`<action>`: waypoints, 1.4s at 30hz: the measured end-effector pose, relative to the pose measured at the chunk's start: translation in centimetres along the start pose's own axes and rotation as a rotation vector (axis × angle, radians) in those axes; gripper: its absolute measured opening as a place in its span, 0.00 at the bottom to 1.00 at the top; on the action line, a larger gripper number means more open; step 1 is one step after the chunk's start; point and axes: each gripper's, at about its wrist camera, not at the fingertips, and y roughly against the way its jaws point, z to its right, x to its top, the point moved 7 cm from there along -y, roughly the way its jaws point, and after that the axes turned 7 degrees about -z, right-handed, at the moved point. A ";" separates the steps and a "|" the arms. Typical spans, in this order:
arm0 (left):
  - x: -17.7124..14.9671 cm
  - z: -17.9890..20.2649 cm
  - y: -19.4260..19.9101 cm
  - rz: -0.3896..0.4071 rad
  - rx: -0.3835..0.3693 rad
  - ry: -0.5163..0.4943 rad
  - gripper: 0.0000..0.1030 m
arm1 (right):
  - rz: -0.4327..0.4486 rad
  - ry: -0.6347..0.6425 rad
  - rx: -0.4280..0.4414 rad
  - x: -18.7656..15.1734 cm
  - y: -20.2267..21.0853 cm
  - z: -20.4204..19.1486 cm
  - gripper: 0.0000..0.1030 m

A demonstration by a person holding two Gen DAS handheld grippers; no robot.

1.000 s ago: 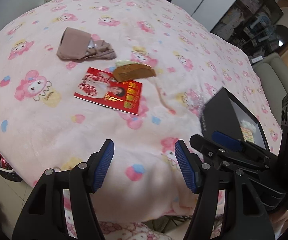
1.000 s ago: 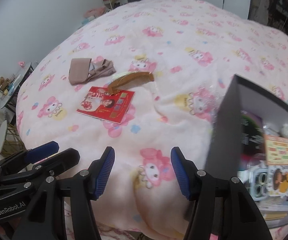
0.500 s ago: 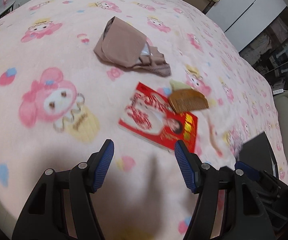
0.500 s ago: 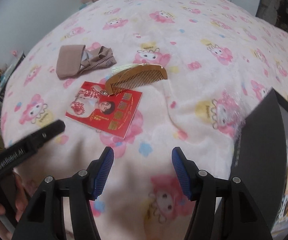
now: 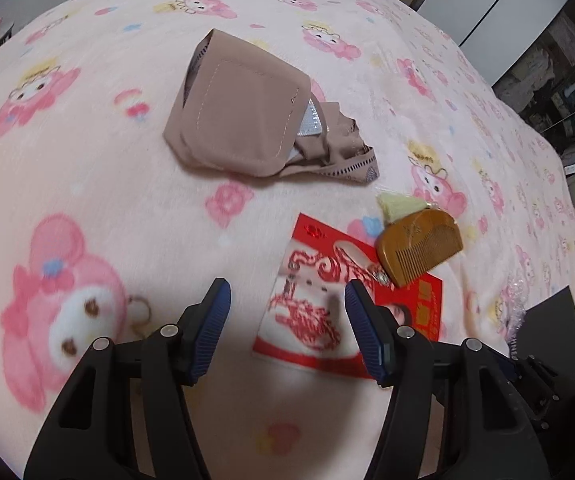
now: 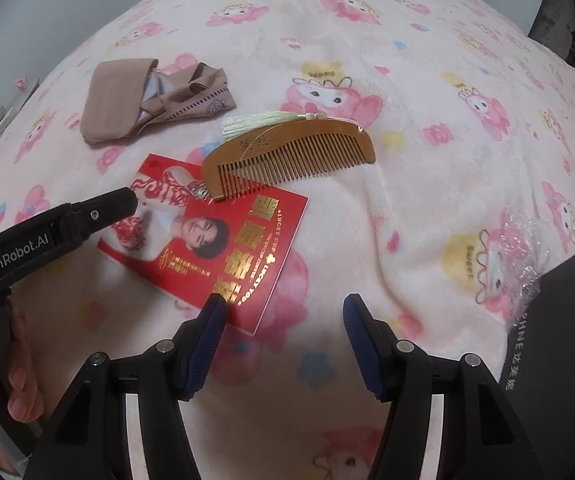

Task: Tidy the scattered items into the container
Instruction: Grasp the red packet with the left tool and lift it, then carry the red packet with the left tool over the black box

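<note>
Left hand-held gripper (image 5: 287,322), closing but empty, has descended toward red card (image 5: 351,312).

Fleece blanket (image 6: 427,184) looking fuzzy; wooden comb (image 6: 287,156) shining smooth; red card (image 6: 223,240) glossy paper; tan pouch (image 5: 239,120) matt cloth.

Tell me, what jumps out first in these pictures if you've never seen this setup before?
A bright red card lies in the middle of a pink cartoon-print blanket, with a wooden comb resting partly on its far corner. Beyond them sits a folded brown cloth. Two black tools with blue pads frame the view: the right tool open and empty, the left tool closing over the card's edge.
</note>
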 end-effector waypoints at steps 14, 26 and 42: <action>-3.8 3.1 2.3 -0.059 -0.059 -0.096 0.38 | 0.031 -0.039 0.254 -0.7 1.1 -0.2 0.45; -13.3 5.8 4.5 -0.194 -0.075 -0.224 0.52 | -0.107 -0.029 0.302 -11.8 3.4 0.6 0.47; -12.9 6.0 4.1 -0.180 -0.085 -0.179 0.49 | -0.090 -0.092 0.344 -10.7 2.4 0.4 0.53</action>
